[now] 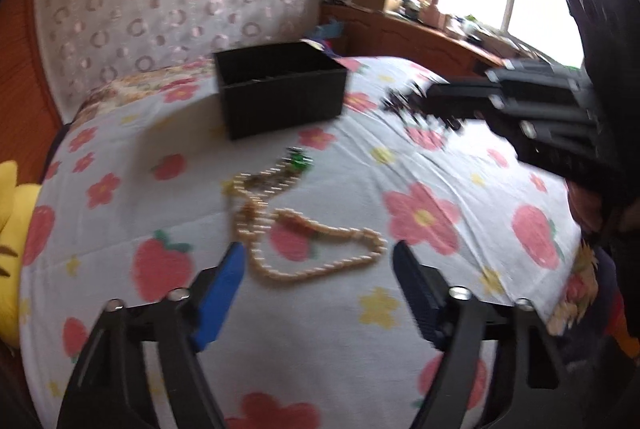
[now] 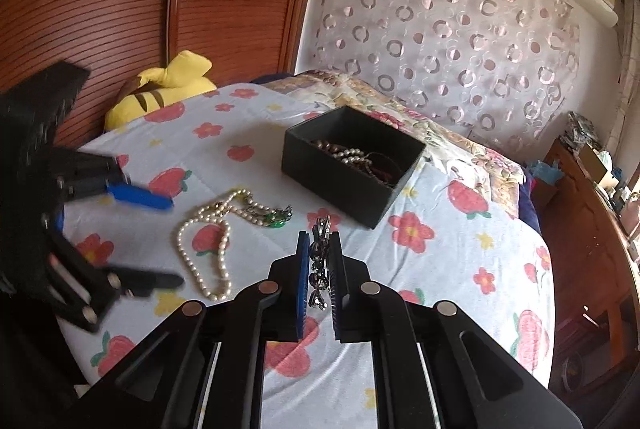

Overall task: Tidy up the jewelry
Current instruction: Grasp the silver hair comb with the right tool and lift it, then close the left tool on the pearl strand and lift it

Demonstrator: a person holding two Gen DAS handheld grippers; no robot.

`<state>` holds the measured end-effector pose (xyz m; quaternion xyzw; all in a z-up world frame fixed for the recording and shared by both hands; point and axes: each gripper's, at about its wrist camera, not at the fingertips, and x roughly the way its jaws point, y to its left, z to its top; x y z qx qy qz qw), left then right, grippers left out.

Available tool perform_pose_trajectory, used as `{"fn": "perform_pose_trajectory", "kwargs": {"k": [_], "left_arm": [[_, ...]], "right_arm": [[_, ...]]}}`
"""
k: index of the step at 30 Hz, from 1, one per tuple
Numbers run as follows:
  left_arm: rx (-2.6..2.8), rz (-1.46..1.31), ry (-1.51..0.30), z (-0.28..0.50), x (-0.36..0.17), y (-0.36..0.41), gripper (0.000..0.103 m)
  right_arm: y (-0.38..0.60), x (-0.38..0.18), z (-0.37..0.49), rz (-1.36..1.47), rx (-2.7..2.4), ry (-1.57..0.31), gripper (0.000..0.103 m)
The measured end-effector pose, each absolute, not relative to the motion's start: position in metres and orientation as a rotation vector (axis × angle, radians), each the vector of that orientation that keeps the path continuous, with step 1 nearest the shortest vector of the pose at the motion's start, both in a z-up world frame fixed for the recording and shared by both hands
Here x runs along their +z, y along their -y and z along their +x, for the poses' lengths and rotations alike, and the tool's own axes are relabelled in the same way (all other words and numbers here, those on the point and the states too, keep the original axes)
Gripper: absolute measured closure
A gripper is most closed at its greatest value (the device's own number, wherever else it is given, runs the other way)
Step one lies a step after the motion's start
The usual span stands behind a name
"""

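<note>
A pearl necklace [image 1: 312,253] lies looped on the flowered bedsheet, with a green-stone piece [image 1: 299,160] at its far end. My left gripper [image 1: 318,257] is open just above the necklace, one finger each side; it also shows in the right wrist view [image 2: 172,241]. My right gripper [image 2: 319,241] is shut on a dark beaded chain [image 2: 318,269], held above the sheet short of the black box [image 2: 348,165]. The box holds pearls and other jewelry. The necklace [image 2: 208,249] and green piece [image 2: 278,219] lie left of my right gripper.
The black box [image 1: 280,89] sits mid-bed. A yellow plush toy [image 2: 160,93] lies at the bed's far left by the wooden wardrobe. A cluttered wooden dresser [image 1: 420,29] stands under the window beyond the bed.
</note>
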<state>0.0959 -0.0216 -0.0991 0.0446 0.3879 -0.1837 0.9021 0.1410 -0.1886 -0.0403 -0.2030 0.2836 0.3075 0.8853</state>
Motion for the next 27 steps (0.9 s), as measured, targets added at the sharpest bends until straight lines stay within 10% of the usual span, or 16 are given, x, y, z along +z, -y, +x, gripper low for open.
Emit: {"fn": "perform_pose_trajectory", "kwargs": {"k": [5,17,21,27], "left_arm": [[-0.43,0.155,-0.838,0.098,-0.106,0.043,0.067],[-0.497,0.26,-0.88,0.094,-0.108,0.042,0.071],[-0.491,0.256,-0.882,0.097,-0.107,0.038,0.094],[-0.504,0.238,-0.882,0.109,-0.108,0.039,0.097]], "right_arm": [[0.196,-0.026,0.14,-0.405,0.634,-0.559,0.093],[0.204,-0.016,0.142,-0.389,0.633,-0.55,0.092],[0.205,-0.016,0.143,-0.39,0.637,-0.553,0.092],[0.206,-0.019,0.142,-0.389,0.639,-0.56,0.092]]}}
